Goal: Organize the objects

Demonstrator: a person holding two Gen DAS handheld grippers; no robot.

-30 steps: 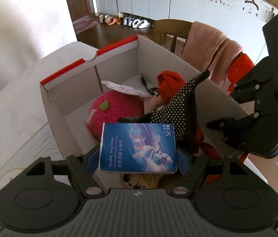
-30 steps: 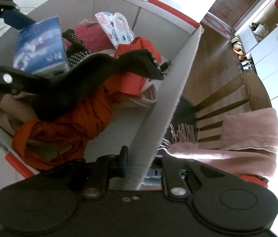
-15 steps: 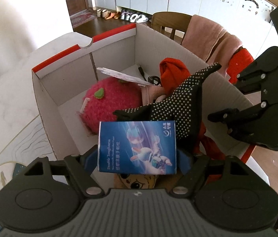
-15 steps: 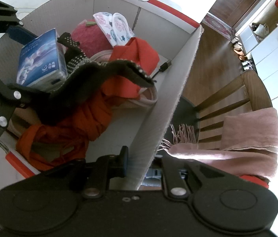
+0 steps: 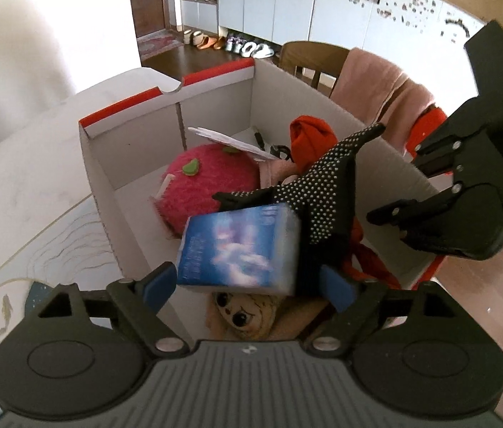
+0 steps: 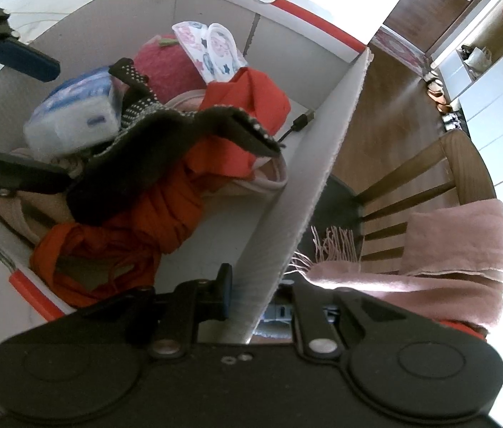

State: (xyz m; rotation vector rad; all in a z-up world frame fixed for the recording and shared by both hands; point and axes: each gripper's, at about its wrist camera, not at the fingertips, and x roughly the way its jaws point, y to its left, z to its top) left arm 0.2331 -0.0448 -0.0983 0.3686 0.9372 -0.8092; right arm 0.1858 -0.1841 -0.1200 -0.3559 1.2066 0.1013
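While tissue pack [image 5: 239, 249] tilts, cardboard box [image 5: 137, 192] crowded

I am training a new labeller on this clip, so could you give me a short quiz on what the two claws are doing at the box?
1. True or false: the right claw is clamped on a side wall of the white cardboard box with red trim.
2. What sits between the fingers of the left claw? A: blue tissue pack. B: pink plush ball. C: black dotted glove.
3. In the left wrist view, what peeks out just below that item?

Key
1. True.
2. A. The jaws have just been opening, and the pads stand clear of the pack.
3. A pale doll-faced plush toy.
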